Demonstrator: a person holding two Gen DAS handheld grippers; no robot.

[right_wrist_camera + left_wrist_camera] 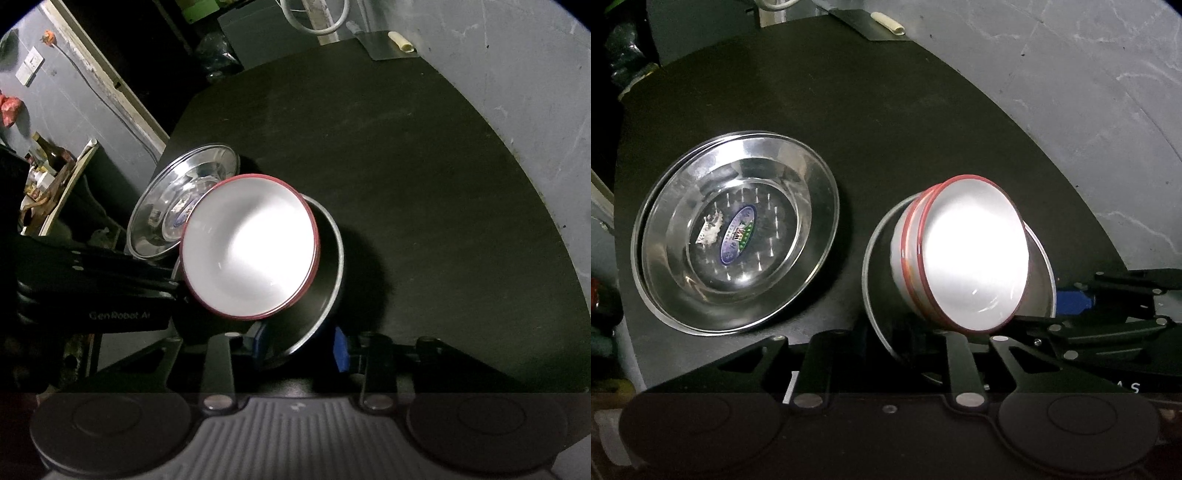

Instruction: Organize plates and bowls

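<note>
Left tongs (177,291) clenched on the near rim of the white ceramic bowls with red rims (967,254), two nested, tilted up on edge inside the dark round pan with a thin metal rim (882,332). Right tongs (299,350) gripping that pan's near rim between blue pads (340,349). Pan sits on the black round surface (424,184), right of the stacked shiny stainless steel plates (735,232) with an oval sticker in the centre. Plates lie flat on the same surface, just beside the pan, not touching in the left wrist view. Grey wall behind
</note>
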